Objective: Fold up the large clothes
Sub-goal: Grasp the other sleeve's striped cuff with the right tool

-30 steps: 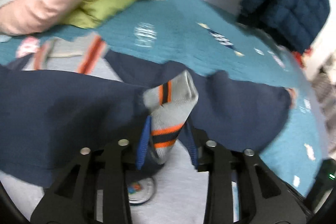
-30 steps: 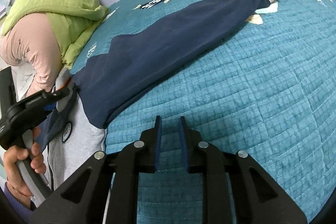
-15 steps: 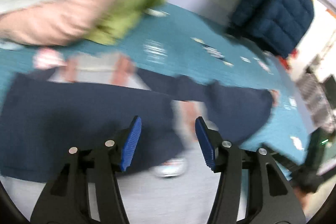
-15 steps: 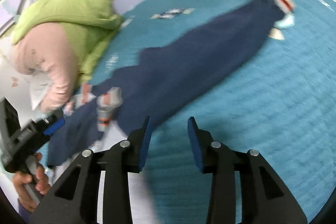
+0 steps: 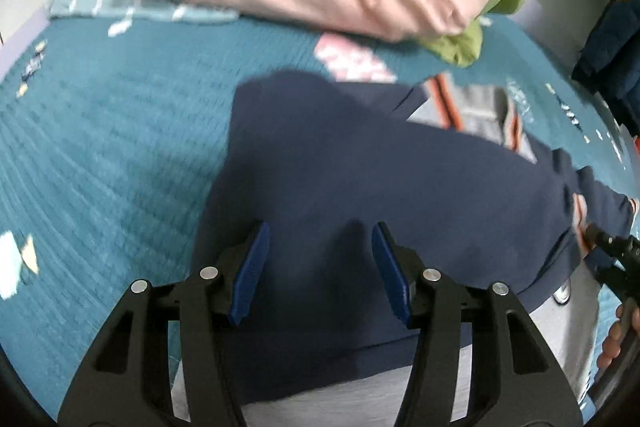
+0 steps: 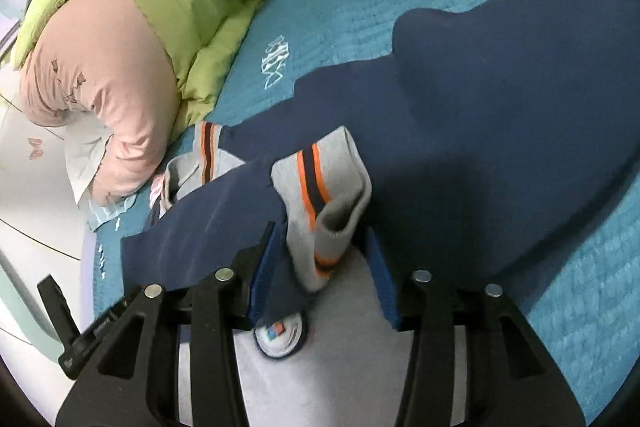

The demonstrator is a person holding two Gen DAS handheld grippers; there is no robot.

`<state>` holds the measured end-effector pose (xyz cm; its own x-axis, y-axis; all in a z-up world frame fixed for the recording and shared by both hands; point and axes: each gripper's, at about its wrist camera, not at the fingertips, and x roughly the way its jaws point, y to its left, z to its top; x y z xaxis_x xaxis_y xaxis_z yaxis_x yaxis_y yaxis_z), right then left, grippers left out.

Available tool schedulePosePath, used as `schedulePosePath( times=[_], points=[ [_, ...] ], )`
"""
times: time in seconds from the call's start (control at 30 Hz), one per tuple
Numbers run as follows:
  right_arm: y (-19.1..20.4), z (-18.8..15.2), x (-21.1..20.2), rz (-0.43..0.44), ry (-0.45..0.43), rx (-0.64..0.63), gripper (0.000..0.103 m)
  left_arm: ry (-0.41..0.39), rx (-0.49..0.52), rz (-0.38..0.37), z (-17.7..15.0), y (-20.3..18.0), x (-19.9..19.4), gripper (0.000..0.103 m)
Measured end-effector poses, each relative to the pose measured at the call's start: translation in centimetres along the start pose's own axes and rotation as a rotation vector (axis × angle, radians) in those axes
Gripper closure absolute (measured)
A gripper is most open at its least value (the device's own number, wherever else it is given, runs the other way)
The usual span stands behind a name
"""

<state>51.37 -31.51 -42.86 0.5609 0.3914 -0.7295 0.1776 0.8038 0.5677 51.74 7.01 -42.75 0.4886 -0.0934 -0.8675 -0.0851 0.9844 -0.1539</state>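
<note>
The left gripper (image 5: 318,267) now hangs with its jaws apart and empty above the navy sleeve (image 5: 360,179); a second ago it held the grey striped cuff (image 6: 324,195). The right gripper (image 6: 322,263), which was pressed together over the bare quilt then, now has its jaws apart around this cuff, not yet closed on it. So the cuff has passed from one tool to the other, and I judge the sleeve fold is nearly done. The sweatshirt (image 6: 500,131) lies across the middle of the teal quilt (image 6: 352,3). Farther, at the quilt's far edge, sits a pink and green duvet (image 6: 132,39).
</note>
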Motion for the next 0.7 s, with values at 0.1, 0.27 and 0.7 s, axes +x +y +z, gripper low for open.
schedulePosePath(
  times=[0.1, 0.27, 0.7],
  points=[
    [-0.9, -0.4, -1.6, 0.017, -0.052, -0.011, 0.097, -0.018, -0.022, -0.017, -0.2, 0.8, -0.4, 0.048],
    [-3.4, -1.1, -4.1, -0.063, -0.137, 0.011, 0.097, -0.010, -0.014, 0.009, 0.0, 0.6, -0.6, 0.046],
    [-6.5, 0.7, -10.0, -0.031, -0.206, -0.005, 0.050, -0.153, 0.098, 0.076, 0.6, -6.0, -5.1, 0.040]
  ],
)
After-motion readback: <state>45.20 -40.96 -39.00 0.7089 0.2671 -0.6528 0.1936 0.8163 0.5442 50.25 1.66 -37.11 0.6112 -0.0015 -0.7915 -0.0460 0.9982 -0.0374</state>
